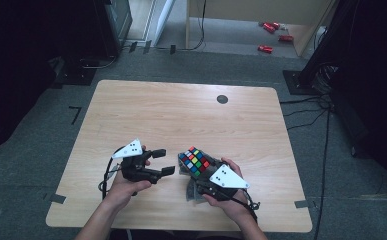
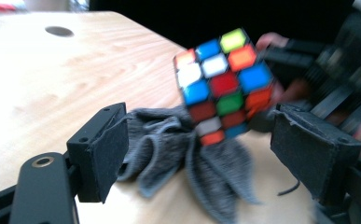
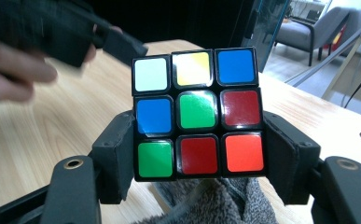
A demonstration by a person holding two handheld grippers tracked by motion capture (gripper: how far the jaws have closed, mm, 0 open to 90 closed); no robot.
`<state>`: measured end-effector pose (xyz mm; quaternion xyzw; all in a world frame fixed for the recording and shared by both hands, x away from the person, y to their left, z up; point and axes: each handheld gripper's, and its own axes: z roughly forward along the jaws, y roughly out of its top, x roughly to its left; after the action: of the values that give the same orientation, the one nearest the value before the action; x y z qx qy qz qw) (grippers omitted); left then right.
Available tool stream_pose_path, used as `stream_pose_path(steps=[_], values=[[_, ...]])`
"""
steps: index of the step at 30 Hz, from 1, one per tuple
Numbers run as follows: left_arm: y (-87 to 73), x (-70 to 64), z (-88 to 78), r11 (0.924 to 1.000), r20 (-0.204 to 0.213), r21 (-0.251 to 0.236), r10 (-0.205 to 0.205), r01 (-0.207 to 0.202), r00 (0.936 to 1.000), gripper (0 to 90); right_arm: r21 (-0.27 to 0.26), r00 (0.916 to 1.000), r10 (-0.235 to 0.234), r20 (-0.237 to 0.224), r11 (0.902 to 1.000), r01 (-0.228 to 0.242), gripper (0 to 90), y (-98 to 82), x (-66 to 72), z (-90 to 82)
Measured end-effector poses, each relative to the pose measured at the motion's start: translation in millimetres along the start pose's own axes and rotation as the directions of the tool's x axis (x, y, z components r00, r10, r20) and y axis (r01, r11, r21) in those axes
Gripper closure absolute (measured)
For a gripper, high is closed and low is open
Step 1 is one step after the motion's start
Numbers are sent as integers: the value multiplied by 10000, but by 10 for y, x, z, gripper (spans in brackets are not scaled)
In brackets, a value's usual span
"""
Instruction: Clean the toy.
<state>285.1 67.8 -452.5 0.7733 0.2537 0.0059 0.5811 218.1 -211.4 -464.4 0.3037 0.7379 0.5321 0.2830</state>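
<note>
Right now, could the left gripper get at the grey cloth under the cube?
Probably yes: the left gripper is open, and the grey cloth lies bare between its jaws, below the cube held by the right gripper.

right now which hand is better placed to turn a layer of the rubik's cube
Left. The right claw is clamped on the Rubik's cube, holding it above the grey cloth. The left claw stands open and empty beside it, free to grip a layer.

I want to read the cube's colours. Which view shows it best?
The right gripper view: the cube faces the camera, sharp, one full face between the jaws. The left gripper view shows it blurred and tilted; the high view shows it small.
</note>
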Motion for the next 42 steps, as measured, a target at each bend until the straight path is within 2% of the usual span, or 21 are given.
stream_pose_path(steps=[2, 5, 6, 8, 12, 15, 17, 19, 20, 22, 24, 29, 30, 32, 34, 36, 38, 40, 41, 42], values=[[-13, -58, 34, 9980, -286, 138, 616, -612, 9977, 190, -106, 9991, 407, -97, 9991, -408, 345, 46, -14, -26], [-34, -143, 79, 9870, -792, 324, 1597, -1576, 9840, 185, -183, 9968, 747, -291, 9970, -753, 345, 113, -5, -47], [-42, -170, 92, 9821, -1004, 320, 1880, -1857, 9770, 184, -211, 9963, 787, -339, 9966, -794, 345, 130, -1, -49], [-64, -222, 112, 9685, -1372, 311, 2490, -2470, 9588, 185, -211, 9929, 1096, -465, 9936, -1107, 345, 161, 6, -60], [-108, -323, 138, 9342, -1478, 202, 3552, -3563, 9230, 177, -335, 9824, 1682, -817, 9846, -1714, 344, 221, 5, -91], [-121, -358, 155, 9194, -1596, 119, 3898, -3931, 9070, 179, -304, 9668, 2230, -1250, 9731, -2283, 344, 261, 10, -98], [-124, -363, 157, 9125, -1670, 98, 4047, -4089, 8991, 180, -136, 9625, 2370, -1322, 9705, -2409, 344, 276, 36, -85], [-134, -376, 160, 9041, -1694, 79, 4222, -4272, 8905, 181, 5, 9620, 2435, -1232, 9694, -2453, 344, 277, 61, -65], [-138, -384, 162, 8988, -1708, 25, 4323, -4384, 8854, 182, 85, 9586, 2584, -1196, 9658, -2592, 343, 276, 68, -56], [-155, -404, 173, 8765, -1763, -148, 4714, -4811, 8641, 181, 178, 9520, 2821, -1186, 9592, -2820, 344, 262, 71, -39], [-170, -424, 193, 8647, -1749, -172, 4917, -5020, 8530, 185, 307, 9471, 2958, -1241, 9552, -2943, 343, 252, 73, -25], [-201, -440, 225, 8451, -1953, -95, 5227, -5346, 8298, 220, 516, 9345, 3211, -1537, 9471, -3169, 343, 267, 113, -4], [-201, -442, 224, 8408, -1983, -54, 5297, -5413, 8247, 226, 538, 9346, 3197, -1559, 9475, -3152, 342, 268, 118, -1], [-201, -447, 223, 8390, -1977, -40, 5328, -5442, 8228, 228, 632, 9294, 3316, -1621, 9434, -3255, 343, 269, 129, 8], [-203, -455, 223, 8347, -2045, -13, 5388, -5507, 8172, 238, 723, 9236, 3487, -1592, 9372, -3413, 342, 269, 122, 16], [-201, -465, 221, 8302, -2064, -47, 5446, -5574, 8129, 247, 839, 9043, 3916, -1700, 9201, -3827, 343, 266, 101, 21], [-205, -475, 227, 8253, -2114, 5, 5521, -5647, 8066, 263, 1075, 8781, 4467, -1715, 8945, -4340, 342, 260, 80, 30], [-207, -484, 226, 8235, -2095, 24, 5551, -5672, 8050, 278, 1212, 8604, 4806, -1693, 8766, -4658, 342, 255, 69, 39], [-203, -495, 221, 8258, -2094, 65, 5526, -5639, 8067, 292, 1234, 8541, 4911, -1713, 8708, -4760, 342, 252, 64, 44], [-195, -504, 217, 8351, -2092, 94, 5395, -5500, 8156, 296, 1284, 8452, 5052, -1743, 8627, -4892, 341, 251, 58, 47]])
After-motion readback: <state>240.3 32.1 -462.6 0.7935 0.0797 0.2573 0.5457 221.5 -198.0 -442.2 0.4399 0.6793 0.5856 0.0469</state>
